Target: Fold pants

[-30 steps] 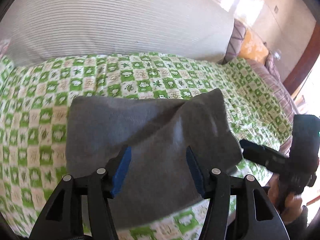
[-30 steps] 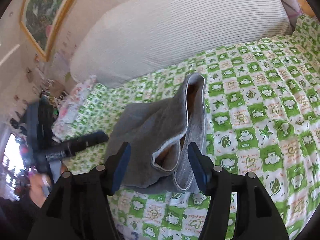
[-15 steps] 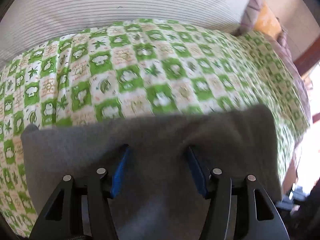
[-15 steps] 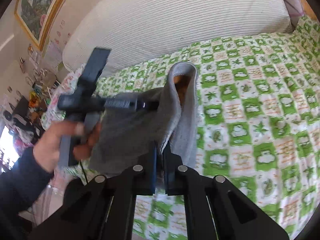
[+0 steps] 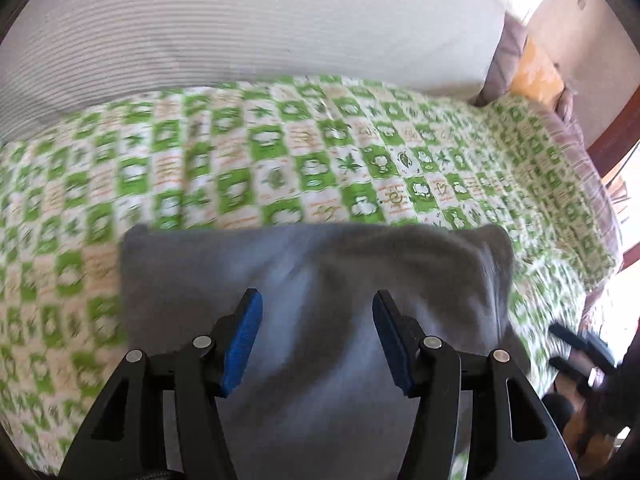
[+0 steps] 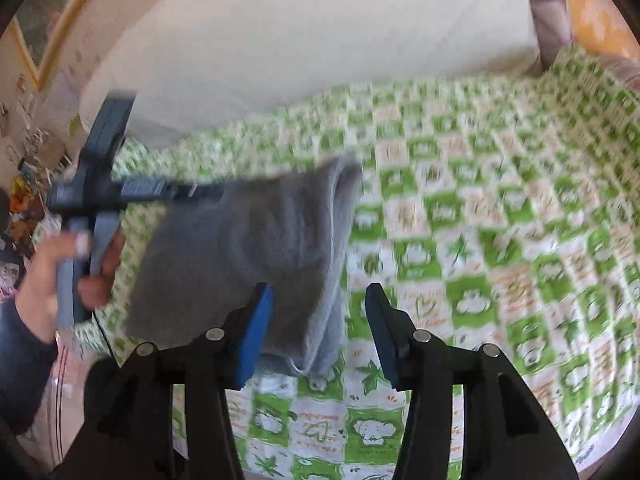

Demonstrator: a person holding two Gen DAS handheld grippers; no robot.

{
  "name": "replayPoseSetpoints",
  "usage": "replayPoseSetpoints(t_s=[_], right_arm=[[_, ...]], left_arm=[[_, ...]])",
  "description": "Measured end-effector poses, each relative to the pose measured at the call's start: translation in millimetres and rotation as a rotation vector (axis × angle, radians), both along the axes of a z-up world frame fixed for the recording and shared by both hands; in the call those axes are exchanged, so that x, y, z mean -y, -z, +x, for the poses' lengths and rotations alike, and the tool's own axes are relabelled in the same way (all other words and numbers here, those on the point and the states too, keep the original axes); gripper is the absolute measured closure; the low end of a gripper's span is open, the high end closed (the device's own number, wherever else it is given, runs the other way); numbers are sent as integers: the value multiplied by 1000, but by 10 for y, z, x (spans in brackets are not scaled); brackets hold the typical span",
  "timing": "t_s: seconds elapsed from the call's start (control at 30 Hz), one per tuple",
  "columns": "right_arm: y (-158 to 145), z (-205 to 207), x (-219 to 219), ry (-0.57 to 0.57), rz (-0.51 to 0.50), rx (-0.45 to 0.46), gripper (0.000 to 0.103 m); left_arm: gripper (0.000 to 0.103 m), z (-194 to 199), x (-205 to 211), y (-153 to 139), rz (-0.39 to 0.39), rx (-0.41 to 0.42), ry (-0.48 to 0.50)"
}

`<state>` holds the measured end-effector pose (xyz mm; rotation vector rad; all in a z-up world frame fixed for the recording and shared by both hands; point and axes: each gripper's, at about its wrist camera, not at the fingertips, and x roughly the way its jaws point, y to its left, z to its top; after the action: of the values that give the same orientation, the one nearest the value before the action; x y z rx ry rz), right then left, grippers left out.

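Left wrist view, bottom of frame: the left gripper (image 5: 316, 340) stands with its blue pads apart and nothing between them; the grey pants (image 5: 304, 292) lie directly beyond and beneath the fingers, filling the lower centre as a compact folded block; whether the fingers touch the cloth cannot be told.

Right wrist view, bottom of frame: the right gripper (image 6: 318, 332) likewise has its pads apart and empty; the folded edge of the pants (image 6: 248, 248) sits just at the left pad, with a drawstring end showing below it; the bundle runs up and left toward centre frame, and motion blur prevents saying whether it rests flat.

Middle distance: the green and white checked bedspread (image 5: 320, 160) carries the pants; at the left of the right wrist view the left gripper (image 6: 192, 191) appears from the side, its tip at the upper left corner of the bundle, jaw state there unreadable.

Far: a large striped bolster (image 5: 240, 20) spans the top of both views.

Judgement: the fold looks largely made and released; the next move calls for checking edge alignment, then a fresh grip or a pressing flat; risk is layers slipping.
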<state>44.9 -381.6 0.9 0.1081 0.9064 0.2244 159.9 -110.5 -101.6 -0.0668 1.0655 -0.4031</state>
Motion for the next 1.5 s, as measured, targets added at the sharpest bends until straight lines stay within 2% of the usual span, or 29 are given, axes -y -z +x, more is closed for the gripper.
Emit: replayPoseSetpoints(t_s=[0.1,0.2,0.3,0.47,0.53,0.7,0.77,0.83,0.97,1.2,1.5], right_arm=[[-119,11,-114,-35,37,59,53],[-63,50,-322,-101,48,62,53],[146,94,-513,-122,3,-2,53],[564,72,-366,-36,-95,-129,51],[600,66,-242,-19,-21,-165,47],[366,25,-190,-16,29,-95,46],[289,78,-149,-8,59,-78,40],[260,124,-129,-2,84,-71,32],[345,258,-114,3,105,-94,32],[603,461,-98,24,140,-164,31],[671,494,-123,8,171,-168,31]], left_arm=[[44,-286,-285,11,-21,11,-47],[44,-518,-462,87,-63,-10,-79],[44,-741,-553,244,-77,-43,-105],[44,-988,-536,654,-31,-111,-100],[44,-1029,-548,676,-27,-108,-101],[42,-973,-682,410,-47,-61,-156],[35,-924,-748,342,-53,-45,-184],[34,-874,-802,339,-47,-41,-211],[33,-729,-865,397,-64,-72,-241],[32,-706,-942,563,-102,-116,-270],[32,-647,-927,612,-143,-130,-265]])
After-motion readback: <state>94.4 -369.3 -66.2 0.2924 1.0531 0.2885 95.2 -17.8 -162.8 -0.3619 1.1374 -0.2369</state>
